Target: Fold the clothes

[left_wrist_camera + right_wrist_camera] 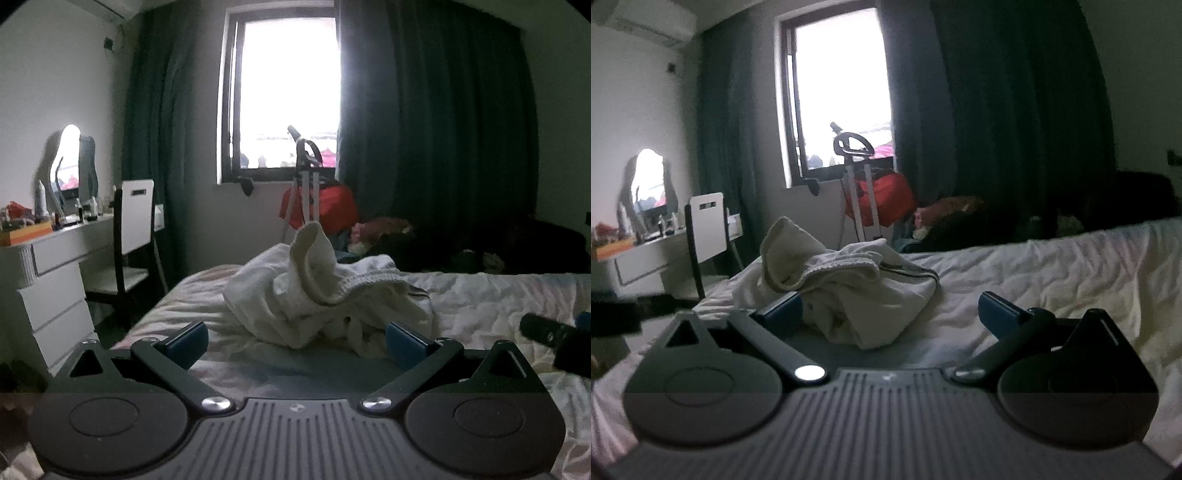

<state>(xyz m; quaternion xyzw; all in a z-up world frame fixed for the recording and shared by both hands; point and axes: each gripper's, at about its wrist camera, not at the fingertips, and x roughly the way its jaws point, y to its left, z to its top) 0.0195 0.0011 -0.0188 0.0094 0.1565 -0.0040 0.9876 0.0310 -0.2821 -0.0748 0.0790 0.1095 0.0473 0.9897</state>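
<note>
Clothes (325,295) lie crumpled in a white heap on the bed (498,302), at twelve o'clock from your left claw (295,338), which is spread and empty. Your right claw (890,314), also spread, has them at eleven o'clock.

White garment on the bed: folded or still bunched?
Bunched. The white garment sits in a crumpled heap on the bed, one end sticking up.
</note>
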